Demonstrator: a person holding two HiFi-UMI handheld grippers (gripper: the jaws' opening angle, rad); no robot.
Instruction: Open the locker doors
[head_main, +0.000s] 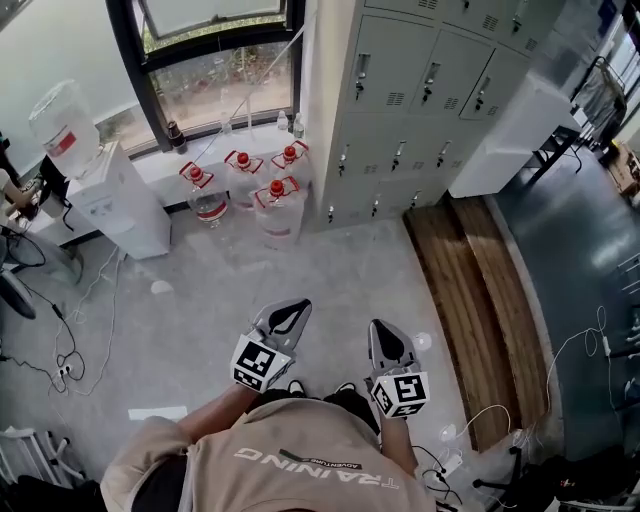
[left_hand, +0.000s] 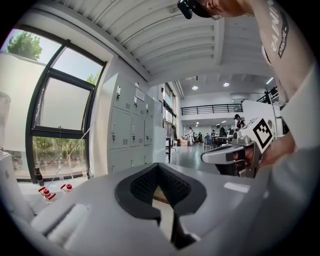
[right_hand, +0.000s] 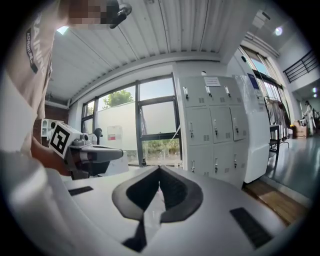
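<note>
- Four red-capped water jugs stand on the floor well ahead of your left claw, below the window.
- A water dispenser with a bottle on top sits ahead and far left of that claw.
- Wooden planks run along the floor just right of your right claw.
- Cables trail on the floor left of your left claw.
- A white sheet lies left of it, nearer you.

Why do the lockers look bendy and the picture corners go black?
Wide-angle lenses: the right gripper view curves the lockers, the left gripper view bows the window frame, and both have black rims. The head view tilts lines, without black corners.
</note>
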